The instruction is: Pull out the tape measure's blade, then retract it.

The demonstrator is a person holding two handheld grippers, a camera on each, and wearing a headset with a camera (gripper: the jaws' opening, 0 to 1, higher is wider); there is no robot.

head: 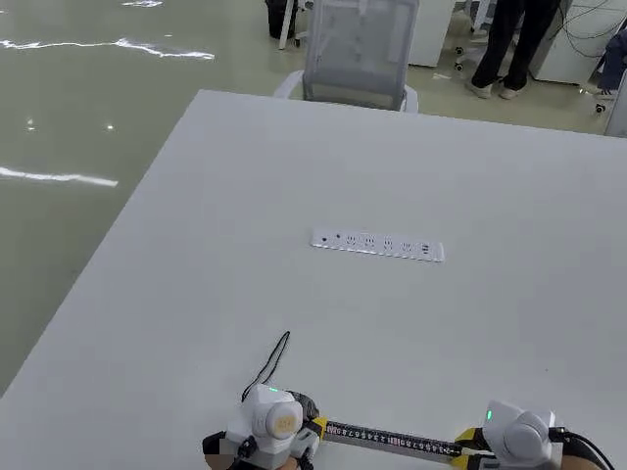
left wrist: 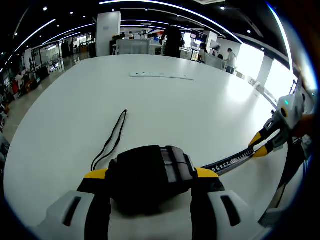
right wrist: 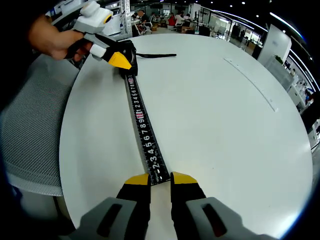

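The black tape measure case [left wrist: 150,172] sits on the white table, and my left gripper [left wrist: 150,175] is shut on it with a yellow-tipped jaw on each side. Its black blade [left wrist: 232,161] runs out to the right, lying flat on the table. In the right gripper view the numbered blade [right wrist: 142,125] stretches from the case [right wrist: 129,50] toward me. My right gripper [right wrist: 160,179] is shut on the blade's end. In the head view the left gripper [head: 315,427] and right gripper [head: 466,443] sit at the near edge with the blade [head: 392,440] between them.
The case's black wrist strap [head: 270,366] lies looped on the table [head: 294,196] beyond the left gripper. A white power strip [head: 377,245] lies mid-table. A grey mesh chair [head: 358,49] stands at the far edge, with a person standing behind it.
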